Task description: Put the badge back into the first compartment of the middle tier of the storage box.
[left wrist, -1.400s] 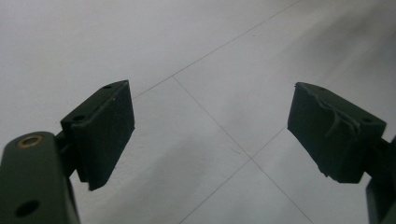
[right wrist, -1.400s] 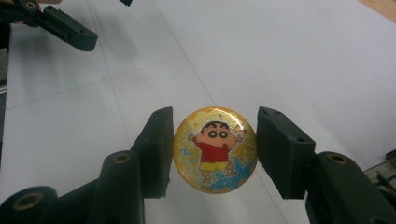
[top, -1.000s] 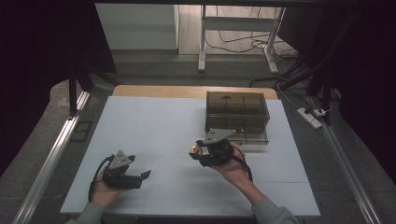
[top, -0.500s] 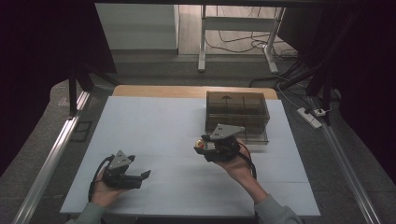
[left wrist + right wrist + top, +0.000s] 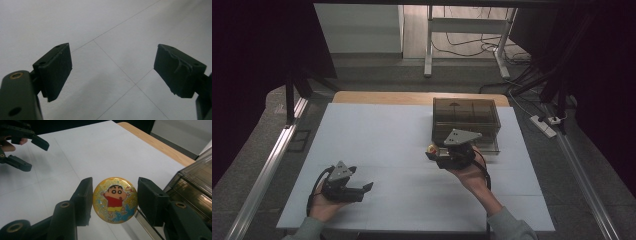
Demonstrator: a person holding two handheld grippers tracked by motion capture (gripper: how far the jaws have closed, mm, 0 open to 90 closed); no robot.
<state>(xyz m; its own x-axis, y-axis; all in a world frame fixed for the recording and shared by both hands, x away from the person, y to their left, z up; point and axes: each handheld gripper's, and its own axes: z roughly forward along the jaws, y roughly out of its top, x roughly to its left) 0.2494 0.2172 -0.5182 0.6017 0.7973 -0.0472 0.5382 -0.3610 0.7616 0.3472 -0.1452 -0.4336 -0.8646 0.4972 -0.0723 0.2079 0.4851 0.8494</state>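
Observation:
A round yellow badge (image 5: 115, 200) with a cartoon boy in a red shirt sits between the two black jaws of my right gripper (image 5: 113, 201), which is shut on its edges. In the high view the right gripper (image 5: 432, 151) hovers above the white table, just left of the brown box's front corner, with the badge (image 5: 430, 148) at its tip. My left gripper (image 5: 364, 189) rests low at the front left, pointing right. Its jaws stand wide open over bare table (image 5: 107, 37), with nothing between its pads (image 5: 56, 70).
A smoky brown transparent box (image 5: 466, 117) with compartments stands at the back right of the white table (image 5: 377, 130); its corner (image 5: 195, 182) is close on the right gripper's right side. A wooden strip (image 5: 412, 98) borders the far edge. Metal rails flank the table.
My right gripper has risen and moved a little back and right toward the box, carrying the badge. The left gripper has stayed where it was.

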